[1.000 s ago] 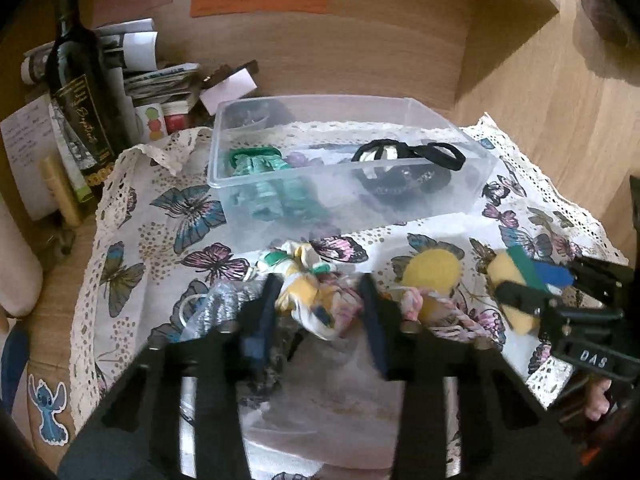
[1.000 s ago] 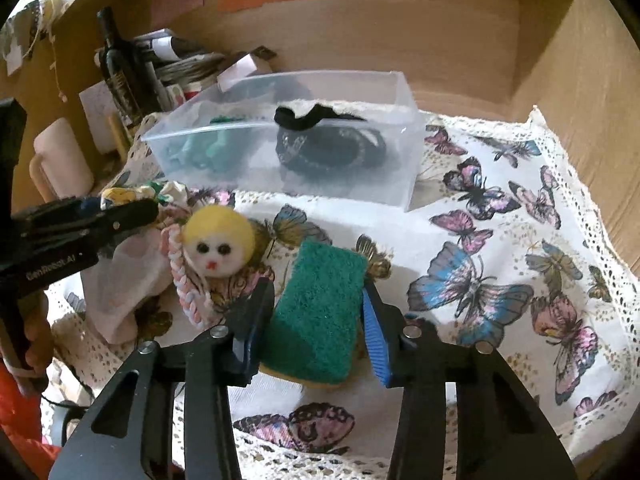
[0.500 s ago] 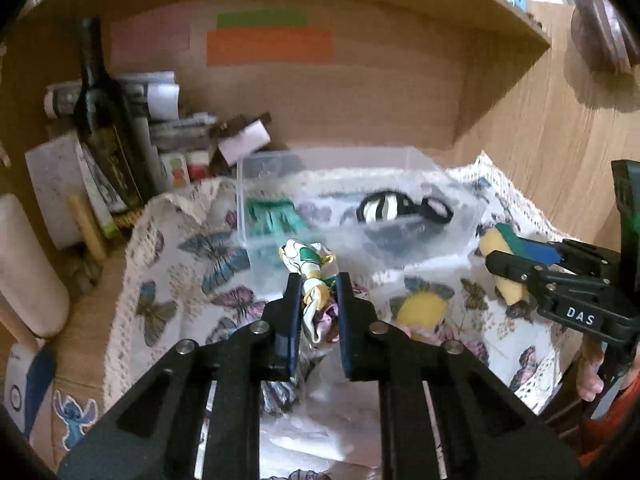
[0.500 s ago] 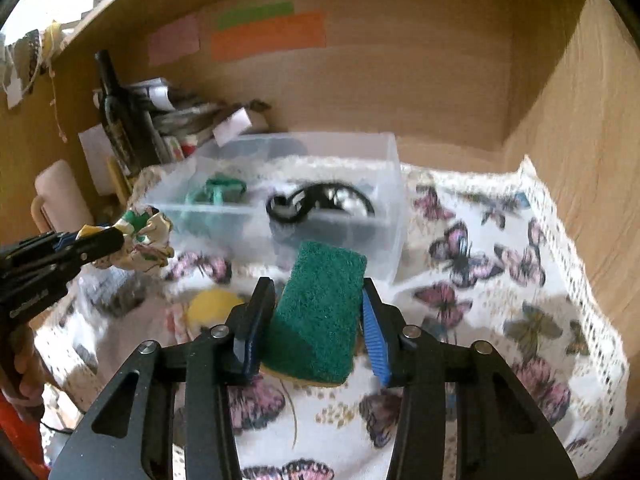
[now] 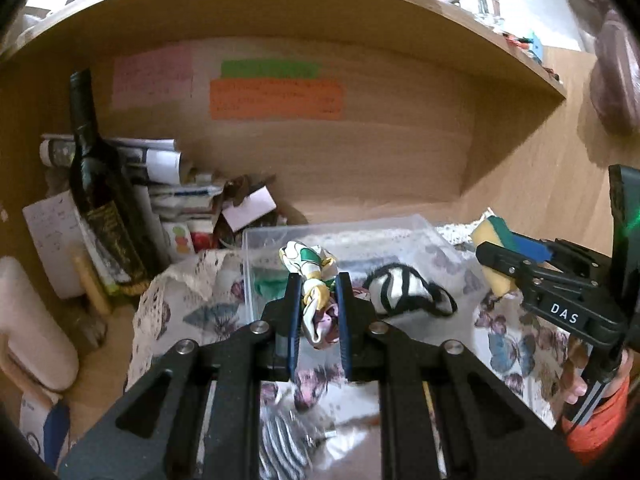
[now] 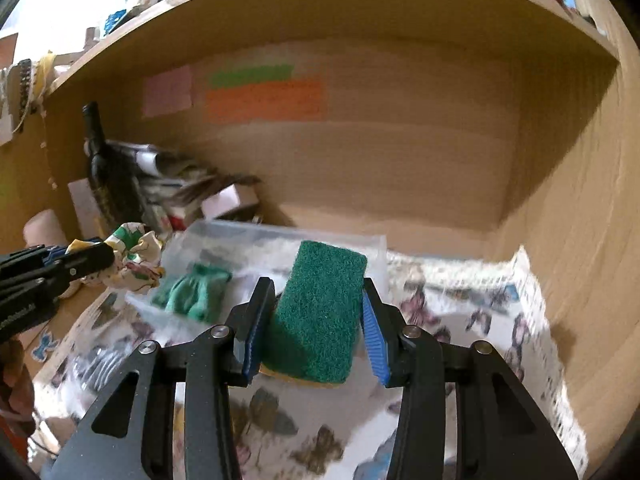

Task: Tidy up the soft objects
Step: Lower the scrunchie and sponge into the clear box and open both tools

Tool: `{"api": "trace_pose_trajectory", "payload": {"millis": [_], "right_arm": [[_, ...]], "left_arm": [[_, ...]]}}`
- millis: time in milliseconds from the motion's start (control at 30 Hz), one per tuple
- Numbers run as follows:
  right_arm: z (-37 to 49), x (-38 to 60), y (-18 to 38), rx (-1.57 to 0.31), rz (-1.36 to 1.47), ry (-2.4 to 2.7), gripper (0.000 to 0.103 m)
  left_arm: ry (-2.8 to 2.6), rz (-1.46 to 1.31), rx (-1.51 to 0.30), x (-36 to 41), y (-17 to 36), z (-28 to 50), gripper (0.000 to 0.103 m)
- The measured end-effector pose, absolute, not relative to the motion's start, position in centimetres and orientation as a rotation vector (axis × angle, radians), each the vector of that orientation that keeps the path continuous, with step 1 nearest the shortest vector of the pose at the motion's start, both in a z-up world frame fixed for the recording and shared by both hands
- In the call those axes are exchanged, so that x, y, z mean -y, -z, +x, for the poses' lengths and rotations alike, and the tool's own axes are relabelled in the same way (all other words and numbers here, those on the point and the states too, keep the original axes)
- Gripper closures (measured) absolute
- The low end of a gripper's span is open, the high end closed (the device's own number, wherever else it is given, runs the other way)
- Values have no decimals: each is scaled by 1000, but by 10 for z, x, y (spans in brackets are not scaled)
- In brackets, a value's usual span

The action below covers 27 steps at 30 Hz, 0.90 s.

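Two grippers, each loaded. Left gripper (image 5: 319,286): jaws clamped on a floral cream-and-green fabric scrunchie (image 5: 310,266), held above the clear plastic bin (image 5: 424,229). Right gripper (image 6: 318,296): jaws gripping a green-topped yellow scouring sponge (image 6: 320,312), over the butterfly-print tablecloth (image 6: 472,312) beside the bin.

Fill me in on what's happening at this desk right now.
A person is sorting soft things into a clear plastic bin on a butterfly tablecloth. The left gripper is shut on a patterned scrunchie, the right gripper on a green sponge; both are held up in the air near the bin. A green glove and a black-and-white mask already lie inside.
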State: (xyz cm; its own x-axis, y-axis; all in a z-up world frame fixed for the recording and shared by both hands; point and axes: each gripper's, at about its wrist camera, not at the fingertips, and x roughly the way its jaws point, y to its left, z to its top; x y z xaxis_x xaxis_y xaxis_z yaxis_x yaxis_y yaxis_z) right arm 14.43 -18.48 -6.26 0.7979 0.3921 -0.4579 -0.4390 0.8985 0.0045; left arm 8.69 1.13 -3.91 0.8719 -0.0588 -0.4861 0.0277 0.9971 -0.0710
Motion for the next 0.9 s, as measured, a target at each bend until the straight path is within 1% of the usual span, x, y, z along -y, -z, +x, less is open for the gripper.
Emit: {"api": "trace_pose_trajectory", "payload": {"millis": [167,333,900], "right_arm": [[167,172,61,-477,-115,-469,64],[184,152,65,-508,-149,-494,64],[216,116,109,-666,-248,-540,64]], "left_arm": [[25,-23,-510,-12,31,114,87],[51,-33,-554,-12,34,137,87],[73,-43,-757,-14,84,199,87]]}}
